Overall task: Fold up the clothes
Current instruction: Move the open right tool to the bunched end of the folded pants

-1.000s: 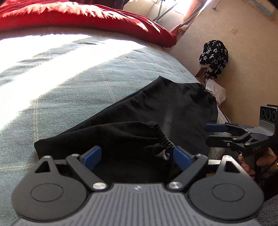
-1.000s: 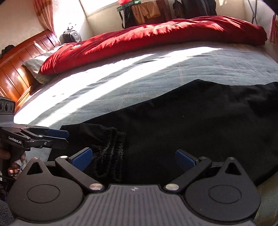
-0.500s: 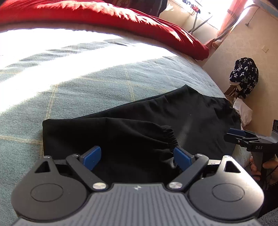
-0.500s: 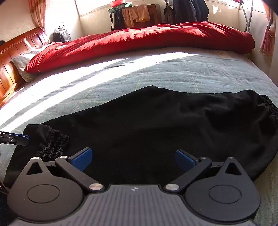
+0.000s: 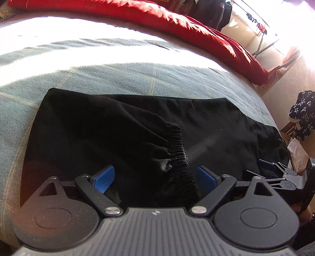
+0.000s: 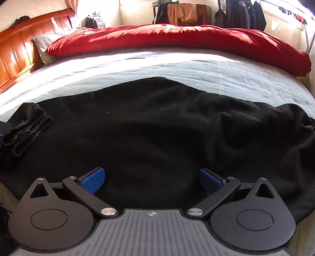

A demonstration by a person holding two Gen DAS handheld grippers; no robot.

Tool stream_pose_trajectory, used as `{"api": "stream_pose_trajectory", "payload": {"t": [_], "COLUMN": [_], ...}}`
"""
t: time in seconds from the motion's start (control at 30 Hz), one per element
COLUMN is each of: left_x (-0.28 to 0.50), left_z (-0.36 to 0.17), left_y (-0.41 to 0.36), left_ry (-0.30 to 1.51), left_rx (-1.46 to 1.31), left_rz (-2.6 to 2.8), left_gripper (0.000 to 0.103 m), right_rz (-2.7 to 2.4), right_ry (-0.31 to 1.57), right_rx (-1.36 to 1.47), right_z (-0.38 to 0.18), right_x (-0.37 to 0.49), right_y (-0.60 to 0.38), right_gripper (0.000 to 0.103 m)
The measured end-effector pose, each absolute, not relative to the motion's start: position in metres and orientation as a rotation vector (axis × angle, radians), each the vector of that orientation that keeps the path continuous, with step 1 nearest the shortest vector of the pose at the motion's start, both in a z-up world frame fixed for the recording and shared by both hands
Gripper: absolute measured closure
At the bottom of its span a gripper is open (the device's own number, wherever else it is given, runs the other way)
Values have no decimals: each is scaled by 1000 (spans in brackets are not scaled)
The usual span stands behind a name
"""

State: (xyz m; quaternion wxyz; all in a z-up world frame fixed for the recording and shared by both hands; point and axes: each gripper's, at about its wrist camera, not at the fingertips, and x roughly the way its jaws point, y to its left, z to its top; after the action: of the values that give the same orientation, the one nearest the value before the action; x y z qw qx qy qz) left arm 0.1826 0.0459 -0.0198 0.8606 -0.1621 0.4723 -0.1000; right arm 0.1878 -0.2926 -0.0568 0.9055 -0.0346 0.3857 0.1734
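Observation:
A black garment [image 5: 118,128] lies folded over on the grey-green bedspread [image 5: 118,78], with a ribbed elastic cuff [image 5: 179,149] on top. My left gripper [image 5: 155,178] hovers open just above that cuff, blue pads wide apart, nothing pinched. In the right wrist view the same black garment [image 6: 157,128] spreads across the bed, its cuff [image 6: 27,128] at the far left. My right gripper [image 6: 152,180] stands open over the cloth's near edge, holding nothing. The right gripper's fingers [image 5: 275,171] also show at the left wrist view's right edge.
A red duvet [image 6: 167,39] is bunched along the far side of the bed. A wooden headboard [image 6: 17,53] and pillow [image 6: 45,43] are at the left. Hanging clothes [image 6: 240,13] line the far wall. A star-patterned bag [image 5: 303,114] sits off the bed's end.
Both grippers swung across the garment and dropped closer to it. The left view rolled and now centres on the cuff. The right gripper moved right, leaving the cuff at its far left. Jaws stayed open.

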Motion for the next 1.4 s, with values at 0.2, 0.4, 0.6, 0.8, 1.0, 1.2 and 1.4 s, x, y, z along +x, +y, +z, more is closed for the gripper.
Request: {"api": "stream_pose_trajectory", "payload": {"t": [0.2, 0.4, 0.6, 0.8, 1.0, 1.2, 1.4], "left_x": [186, 191, 197, 201, 205, 207, 209], "left_z": [-25, -28, -30, -31, -31, -29, -29], "left_y": [41, 38, 37, 33, 33, 32, 34], "left_ry": [1013, 1020, 1026, 1030, 1041, 1055, 1066], "left_rx": [-341, -338, -336, -325, -333, -324, -334], "left_rz": [-178, -176, -173, -170, -154, -148, -154], "left_gripper": [12, 8, 6, 3, 2, 2, 2], "right_rz": [366, 163, 184, 141, 155, 106, 71], "right_ry": [733, 779, 696, 751, 644, 585, 585], "right_rx": [-27, 15, 76, 35, 221, 668, 994], "right_z": [-30, -48, -35, -55, -30, -39, -68], "right_x": [181, 187, 170, 172, 165, 158, 159], "right_y": [-328, -388, -406, -414, -451, -521, -552], "right_gripper": [0, 0, 0, 0, 0, 0, 0]}}
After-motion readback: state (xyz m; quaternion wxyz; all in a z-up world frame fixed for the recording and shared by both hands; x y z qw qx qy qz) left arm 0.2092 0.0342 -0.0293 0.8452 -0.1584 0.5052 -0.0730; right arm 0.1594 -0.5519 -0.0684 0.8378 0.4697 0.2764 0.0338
